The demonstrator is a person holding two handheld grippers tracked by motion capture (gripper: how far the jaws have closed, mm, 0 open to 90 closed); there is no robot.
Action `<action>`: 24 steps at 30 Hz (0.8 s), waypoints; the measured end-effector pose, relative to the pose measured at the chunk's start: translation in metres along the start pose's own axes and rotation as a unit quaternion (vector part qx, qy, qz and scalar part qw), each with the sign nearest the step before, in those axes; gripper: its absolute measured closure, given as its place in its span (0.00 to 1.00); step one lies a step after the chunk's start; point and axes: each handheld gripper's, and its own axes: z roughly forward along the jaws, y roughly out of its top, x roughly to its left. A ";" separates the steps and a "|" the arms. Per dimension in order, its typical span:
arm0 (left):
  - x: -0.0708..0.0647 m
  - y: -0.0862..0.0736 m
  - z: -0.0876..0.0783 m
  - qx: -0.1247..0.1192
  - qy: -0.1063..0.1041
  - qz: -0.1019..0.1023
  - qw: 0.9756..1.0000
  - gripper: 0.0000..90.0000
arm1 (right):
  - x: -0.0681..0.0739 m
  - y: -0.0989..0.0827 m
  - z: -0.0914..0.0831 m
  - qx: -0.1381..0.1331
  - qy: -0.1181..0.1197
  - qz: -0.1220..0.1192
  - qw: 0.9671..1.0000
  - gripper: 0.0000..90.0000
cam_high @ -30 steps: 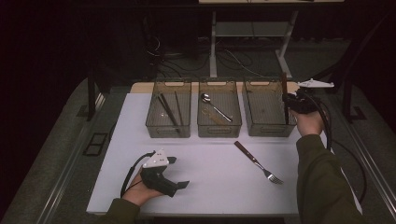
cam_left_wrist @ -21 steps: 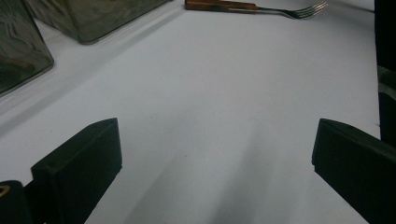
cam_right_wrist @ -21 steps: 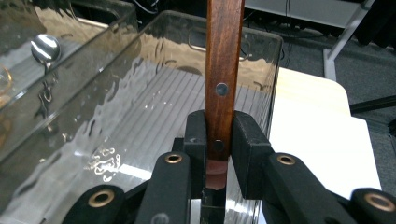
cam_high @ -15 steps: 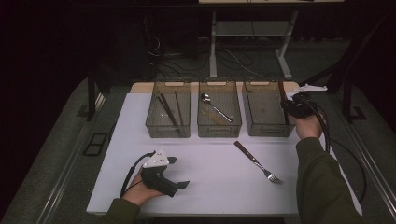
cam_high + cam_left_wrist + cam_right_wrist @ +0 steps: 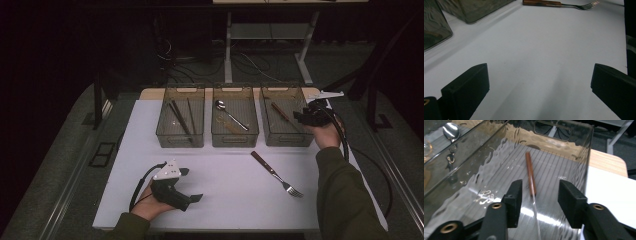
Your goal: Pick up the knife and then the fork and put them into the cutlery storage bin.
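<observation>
Hovering my right hand-held gripper [image 5: 537,197] over the right-hand bin [image 5: 280,137], I have just been opening its jaws; they stand apart, and the wooden-handled knife [image 5: 531,173] lies flat on the bin's ribbed floor below the gap, gripped by nothing. I judge it was dropped here because each bin takes one kind of cutlery: chopsticks [image 5: 180,117] at nine o'clock, a spoon [image 5: 231,115] in the middle. In the high view the knife [image 5: 281,112] sits at about nine o'clock from that gripper, just beside it. My left hand-held gripper [image 5: 192,198] rests on the table [image 5: 150,125], jaws wide apart and empty. The fork [image 5: 276,174] waits at three o'clock from it.
</observation>
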 end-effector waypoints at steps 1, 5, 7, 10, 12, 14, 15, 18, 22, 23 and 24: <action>0.000 0.000 0.000 0.000 0.000 0.000 1.000 0.01 | 0.000 0.000 0.000 0.001 0.002 0.002 1.000 0.56; 0.000 0.000 0.000 0.000 0.000 0.000 1.000 0.01 | -0.001 0.000 -0.005 -0.005 0.012 0.011 1.000 0.53; 0.000 0.000 0.000 0.000 0.000 0.000 1.000 0.01 | -0.001 0.000 -0.009 -0.009 0.018 0.016 1.000 0.52; 0.000 0.000 0.000 0.000 0.000 0.000 1.000 0.01 | 0.001 0.002 -0.018 -0.018 0.032 0.021 0.999 0.49; 0.000 0.000 0.000 0.000 0.000 0.000 1.000 0.01 | 0.004 0.002 -0.024 -0.024 0.043 0.025 0.998 0.47; 0.000 0.000 0.000 0.000 0.000 0.000 1.000 0.01 | 0.006 0.001 -0.031 -0.026 0.054 0.024 0.998 0.45; 0.000 0.000 0.000 0.001 0.000 0.001 1.000 0.01 | 0.007 0.001 -0.034 -0.027 0.059 0.023 0.998 0.43; -0.001 0.000 -0.001 0.001 0.000 0.001 1.000 0.01 | 0.011 -0.004 -0.043 -0.036 0.073 0.025 0.996 0.41; -0.001 0.000 0.000 0.002 0.000 0.001 1.000 0.01 | 0.014 -0.013 -0.054 -0.045 0.088 0.024 0.995 0.38; -0.001 0.000 0.000 0.002 0.000 0.001 1.000 0.01 | 0.015 -0.015 -0.056 -0.047 0.090 0.024 0.995 0.38; -0.001 0.000 0.000 0.002 0.000 0.001 1.000 0.01 | 0.016 -0.018 -0.059 -0.052 0.092 0.025 0.994 0.37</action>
